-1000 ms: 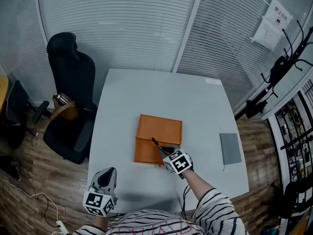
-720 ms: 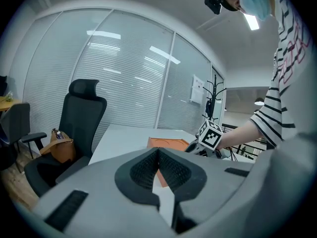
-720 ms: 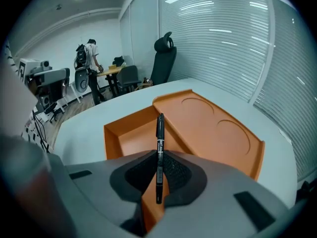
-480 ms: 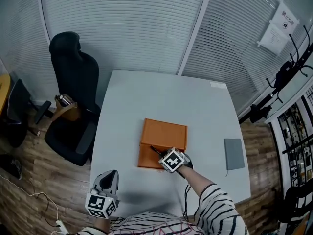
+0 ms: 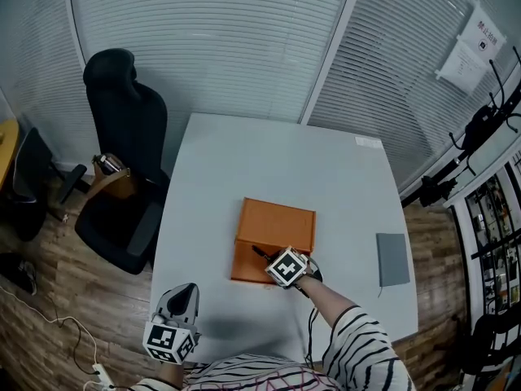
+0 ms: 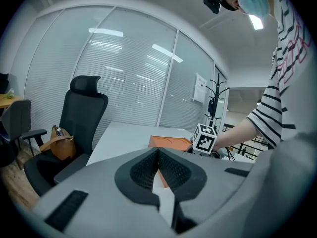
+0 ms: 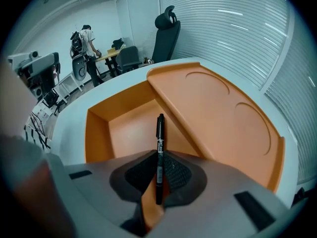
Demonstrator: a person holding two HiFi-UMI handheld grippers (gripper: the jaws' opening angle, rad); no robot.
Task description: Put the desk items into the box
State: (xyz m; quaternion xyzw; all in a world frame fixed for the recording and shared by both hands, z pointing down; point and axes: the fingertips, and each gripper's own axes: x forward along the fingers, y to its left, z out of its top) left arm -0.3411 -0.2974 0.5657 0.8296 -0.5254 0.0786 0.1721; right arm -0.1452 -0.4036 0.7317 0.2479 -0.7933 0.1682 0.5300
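An orange box (image 5: pixel 277 226) lies mid-table, its lid slid toward the far side so the near compartment (image 7: pixel 133 125) is uncovered. My right gripper (image 5: pixel 271 259) hovers over that near end, shut on a black pen (image 7: pixel 159 155) whose tip points out over the open compartment. The pen (image 5: pixel 260 253) shows as a thin dark stick above the box. My left gripper (image 5: pixel 181 298) hangs at the table's near left edge, jaws shut with nothing between them (image 6: pixel 158 166). The box (image 6: pixel 171 143) lies ahead of it.
A grey notebook (image 5: pixel 393 259) lies near the table's right edge. A black office chair (image 5: pixel 122 137) stands off the table's left side with a brown bag (image 5: pixel 110 177) on it. The table (image 5: pixel 269 153) is white.
The right gripper has shifted slightly further over the box's near end with the pen; the view has drifted a little. The left gripper has stayed put.
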